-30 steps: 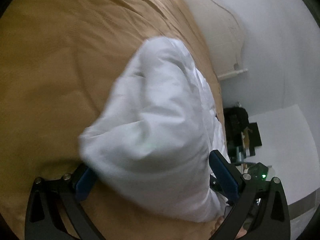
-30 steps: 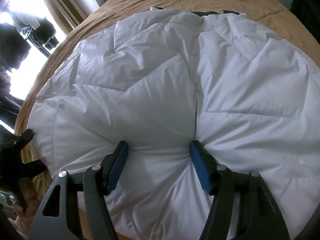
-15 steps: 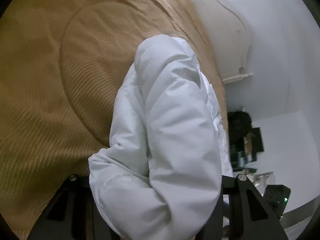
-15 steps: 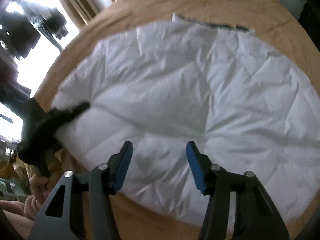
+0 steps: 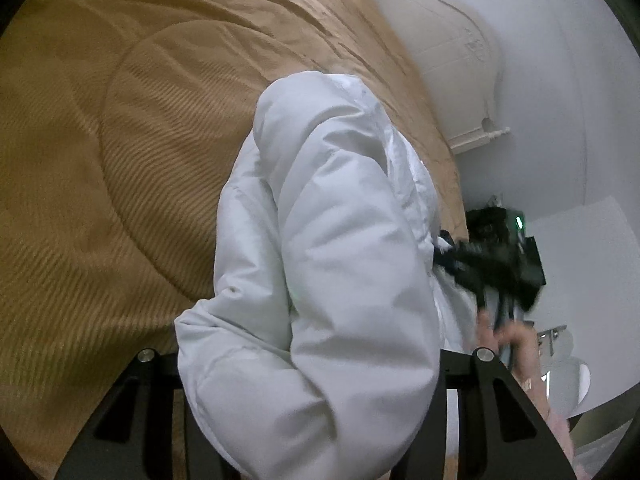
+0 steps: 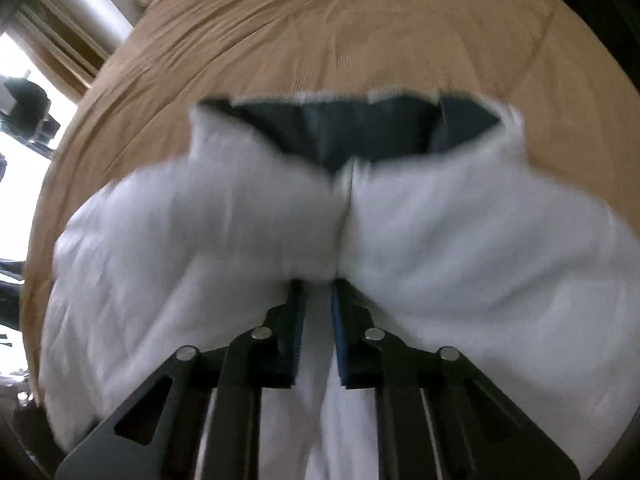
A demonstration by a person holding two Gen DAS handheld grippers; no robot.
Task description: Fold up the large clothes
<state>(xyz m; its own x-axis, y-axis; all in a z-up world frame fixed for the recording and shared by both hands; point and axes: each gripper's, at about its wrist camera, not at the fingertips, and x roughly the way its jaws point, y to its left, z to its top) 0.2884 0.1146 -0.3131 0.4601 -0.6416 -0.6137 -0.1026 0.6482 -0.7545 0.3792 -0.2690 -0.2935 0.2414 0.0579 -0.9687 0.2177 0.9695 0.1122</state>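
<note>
White puffy jacket (image 6: 248, 240) is lying on the tan bedspread (image 6: 320, 40), bunching up right ahead of the right tool (image 6: 318, 292); its dark lining (image 6: 340, 132) is showing at the far edge, past the pinched ridge. Right tool is clamping a thin fold of the white fabric, jaws nearly together, having just been closing with cloth between them. In the left wrist view a thick padded roll of the jacket (image 5: 320, 280) is sitting between the arms of the left tool (image 5: 312, 360); the pads are hidden behind the fabric, so the hold looks like a grip on the bulk but contact is not directly visible. To the right of the left tool, the person's hand (image 5: 516, 344) is showing with the other black tool. Progress judgement: fold is only starting, both ends are being gathered, nothing laid flat or stacked yet, so bringing the sides over and smoothing is all left. Versus a second ago: jacket was spread wide and flat under a wide-open right tool, now it is pulled into a ridge and the view is blurring; left tool was standing wide around the sleeve with blue pads visible, now narrower and buried in fabric.
</note>
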